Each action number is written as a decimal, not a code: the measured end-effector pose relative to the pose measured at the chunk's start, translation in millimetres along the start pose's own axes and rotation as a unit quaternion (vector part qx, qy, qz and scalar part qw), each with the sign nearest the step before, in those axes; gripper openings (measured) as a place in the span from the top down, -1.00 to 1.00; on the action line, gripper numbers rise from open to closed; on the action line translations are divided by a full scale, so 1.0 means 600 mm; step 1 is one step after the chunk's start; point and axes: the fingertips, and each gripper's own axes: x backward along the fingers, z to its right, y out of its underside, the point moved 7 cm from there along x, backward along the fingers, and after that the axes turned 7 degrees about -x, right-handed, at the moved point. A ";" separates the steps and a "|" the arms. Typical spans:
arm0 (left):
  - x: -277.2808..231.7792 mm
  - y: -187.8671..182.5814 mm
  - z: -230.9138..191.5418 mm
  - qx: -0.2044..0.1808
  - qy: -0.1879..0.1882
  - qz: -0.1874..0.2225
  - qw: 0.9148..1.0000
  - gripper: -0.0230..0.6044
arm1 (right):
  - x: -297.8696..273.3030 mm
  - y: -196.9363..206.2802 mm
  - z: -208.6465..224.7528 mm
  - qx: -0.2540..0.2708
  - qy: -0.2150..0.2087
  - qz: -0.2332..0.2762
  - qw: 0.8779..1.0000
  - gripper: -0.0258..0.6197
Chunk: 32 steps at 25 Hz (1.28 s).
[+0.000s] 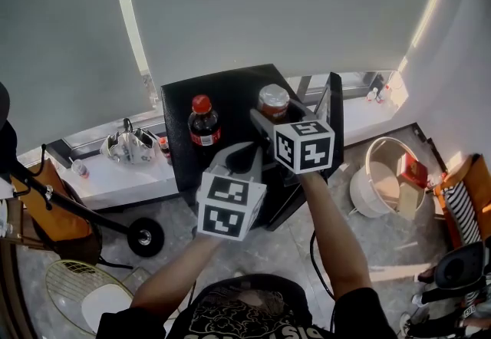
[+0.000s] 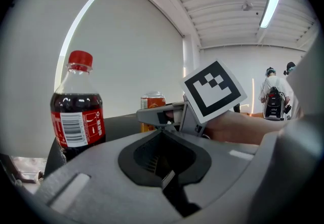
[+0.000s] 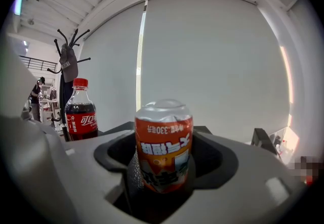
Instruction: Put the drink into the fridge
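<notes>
**Head view:** An orange drink can [image 1: 274, 102] and a cola bottle [image 1: 204, 124] stand on top of a black mini fridge [image 1: 234, 84]. Neither is inside yet, so the loading looks still to be done. Both forearms reach forward, the right gripper [image 1: 266, 118] at the can and the left gripper [image 1: 239, 155] lower and nearer the person.

**Left gripper view:** Its jaws are pressed together and empty, with the bottle beyond them to the left.

**Right gripper view:** Its jaws are spread either side of the upside-down can and do not appear to squeeze it.
</notes>
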 end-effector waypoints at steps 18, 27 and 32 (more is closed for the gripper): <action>0.013 0.002 0.018 0.004 -0.013 -0.003 1.000 0.91 | 0.049 -0.004 -0.015 0.016 -0.016 0.021 1.000 -0.09; 0.016 0.008 0.061 0.026 -0.044 -0.002 0.999 0.91 | 0.125 0.000 -0.015 0.028 -0.049 0.025 0.998 -0.09; 0.025 0.011 0.097 0.027 -0.064 -0.006 0.998 0.91 | 0.178 0.004 -0.011 0.034 -0.065 0.030 0.997 -0.09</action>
